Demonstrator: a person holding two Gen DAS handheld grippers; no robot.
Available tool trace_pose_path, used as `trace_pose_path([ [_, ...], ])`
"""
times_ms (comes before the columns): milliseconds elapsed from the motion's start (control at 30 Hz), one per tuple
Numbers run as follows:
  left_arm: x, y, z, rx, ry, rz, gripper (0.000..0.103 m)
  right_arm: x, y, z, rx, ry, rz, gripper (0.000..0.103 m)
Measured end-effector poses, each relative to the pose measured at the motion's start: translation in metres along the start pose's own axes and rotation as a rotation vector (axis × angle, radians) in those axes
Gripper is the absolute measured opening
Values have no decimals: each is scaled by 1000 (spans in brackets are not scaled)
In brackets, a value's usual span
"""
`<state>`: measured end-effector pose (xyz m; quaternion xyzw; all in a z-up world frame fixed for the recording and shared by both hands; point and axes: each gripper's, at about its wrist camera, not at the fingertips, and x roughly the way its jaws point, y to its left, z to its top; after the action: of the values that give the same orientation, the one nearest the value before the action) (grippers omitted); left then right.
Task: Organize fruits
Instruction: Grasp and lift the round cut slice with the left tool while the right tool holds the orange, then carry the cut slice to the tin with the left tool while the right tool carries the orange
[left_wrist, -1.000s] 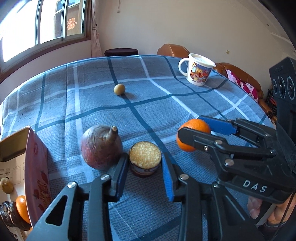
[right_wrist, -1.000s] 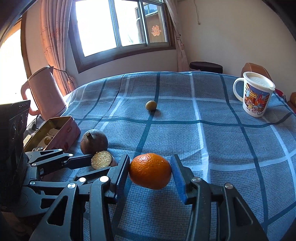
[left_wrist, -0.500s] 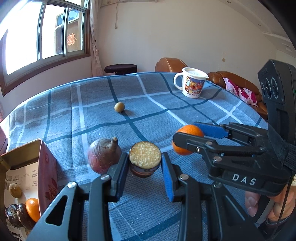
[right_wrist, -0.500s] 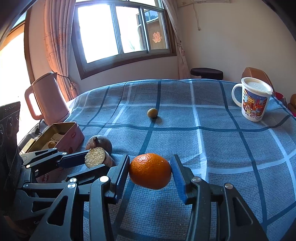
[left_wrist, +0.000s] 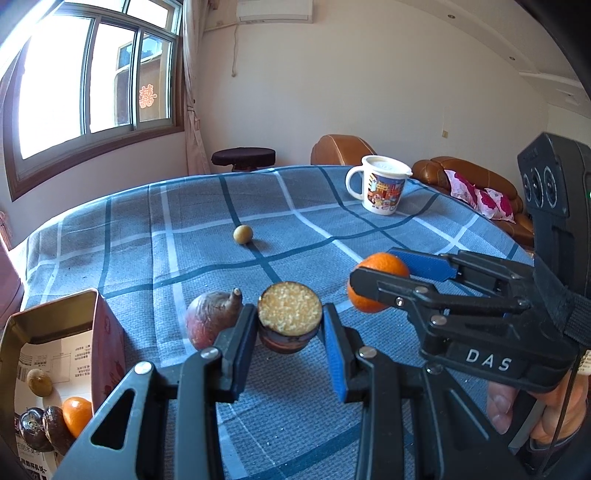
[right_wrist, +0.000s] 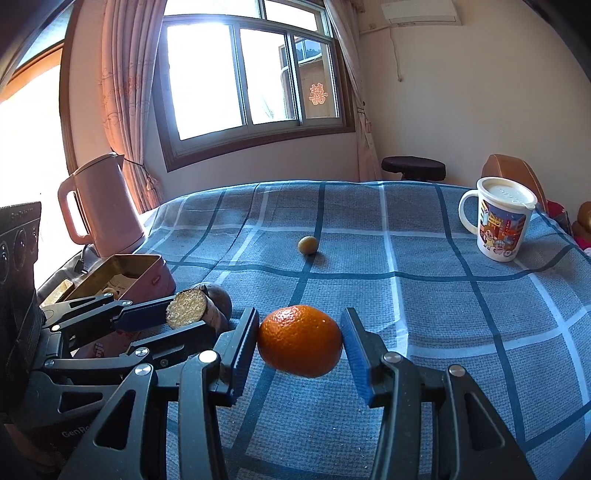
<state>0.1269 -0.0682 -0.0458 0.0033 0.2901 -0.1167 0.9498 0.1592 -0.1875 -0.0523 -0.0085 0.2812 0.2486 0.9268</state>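
My left gripper (left_wrist: 290, 328) is shut on a cut fruit half (left_wrist: 289, 314) with a yellow grainy face, lifted off the blue checked tablecloth (left_wrist: 184, 240). In the right wrist view the same cut fruit half (right_wrist: 186, 308) sits in the left gripper (right_wrist: 177, 317). My right gripper (right_wrist: 300, 341) is shut on an orange (right_wrist: 300, 339), also held above the cloth; the orange (left_wrist: 376, 273) shows at right in the left wrist view. A whole dark red fruit (left_wrist: 210, 317) lies beside the left fingers. A small yellow fruit (left_wrist: 243, 234) lies mid-table. An open tin box (left_wrist: 55, 332) at lower left holds several fruits.
A lidded cartoon mug (right_wrist: 498, 218) stands at the far right of the table. A pink kettle (right_wrist: 99, 210) stands at the table's left edge behind the tin box (right_wrist: 122, 273). A person's hand (left_wrist: 535, 410) grips the right tool. Sofa and stool stand beyond the table.
The left gripper has lifted the cut fruit half off the cloth and tilted up, so more of the room shows. The orange stays gripped by the right gripper, barely moved.
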Motion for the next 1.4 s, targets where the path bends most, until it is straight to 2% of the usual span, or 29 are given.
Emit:
trace_pose_path([
  [1400,-22,2,-3,-6,-113,15,37,-22,7,-1,-38,-122,10,48],
])
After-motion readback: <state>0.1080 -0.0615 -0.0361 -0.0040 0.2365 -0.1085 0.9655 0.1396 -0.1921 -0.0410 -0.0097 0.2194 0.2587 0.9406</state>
